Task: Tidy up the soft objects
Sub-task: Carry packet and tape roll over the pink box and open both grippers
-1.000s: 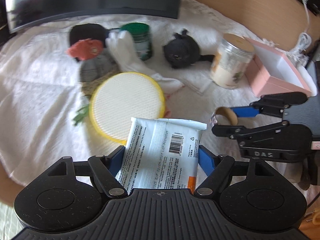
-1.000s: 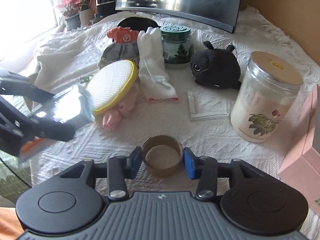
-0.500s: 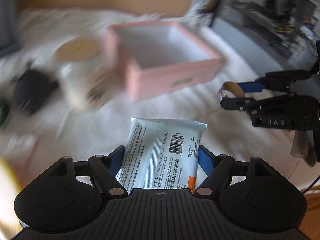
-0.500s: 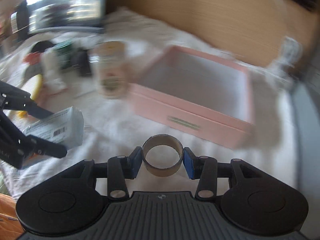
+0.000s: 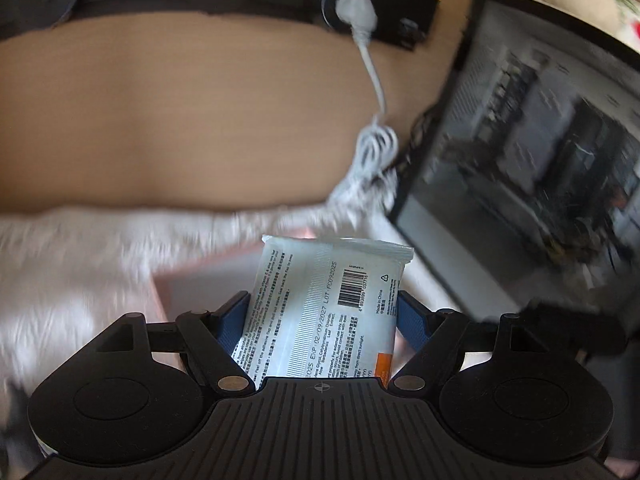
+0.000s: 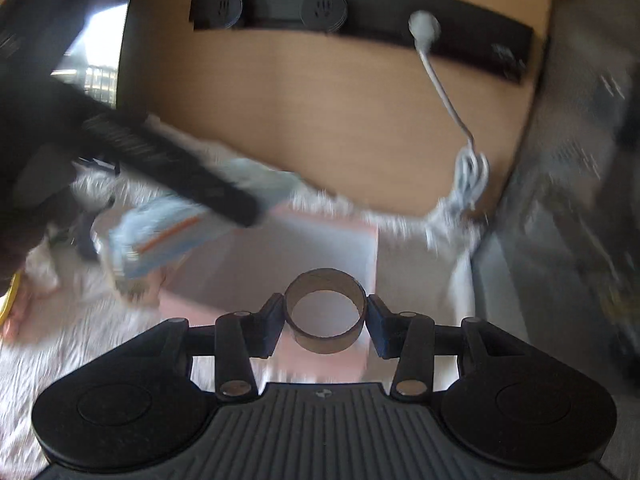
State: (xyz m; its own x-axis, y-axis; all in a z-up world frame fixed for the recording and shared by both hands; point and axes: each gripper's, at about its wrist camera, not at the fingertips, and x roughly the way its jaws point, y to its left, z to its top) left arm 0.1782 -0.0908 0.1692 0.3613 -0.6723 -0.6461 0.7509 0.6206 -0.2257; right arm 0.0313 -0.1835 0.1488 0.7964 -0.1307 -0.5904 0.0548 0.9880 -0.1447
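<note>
My left gripper (image 5: pixel 320 312) is shut on a white wet-wipe pack (image 5: pixel 328 304) with a barcode and black print, held above the near left corner of the pink box (image 5: pixel 192 284). In the right wrist view the pack (image 6: pixel 168 228) and the left gripper (image 6: pixel 168 160) are blurred at the left, over the box's left edge. My right gripper (image 6: pixel 325 316) is shut on a brown cardboard tape ring (image 6: pixel 325 310), held over the open pink box (image 6: pixel 300 252), whose pale inside shows behind the ring.
A wooden wall panel (image 5: pixel 200 112) with a black socket strip (image 6: pixel 360 20) stands behind. A white plug and coiled cable (image 5: pixel 372 152) hang by it. A dark monitor (image 5: pixel 540 184) stands at the right. White fluffy cloth (image 5: pixel 60 264) covers the table.
Both grippers have swung right and forward, away from the toys and jars. They now hang over the pink box, facing the wall. Both still hold their objects.
</note>
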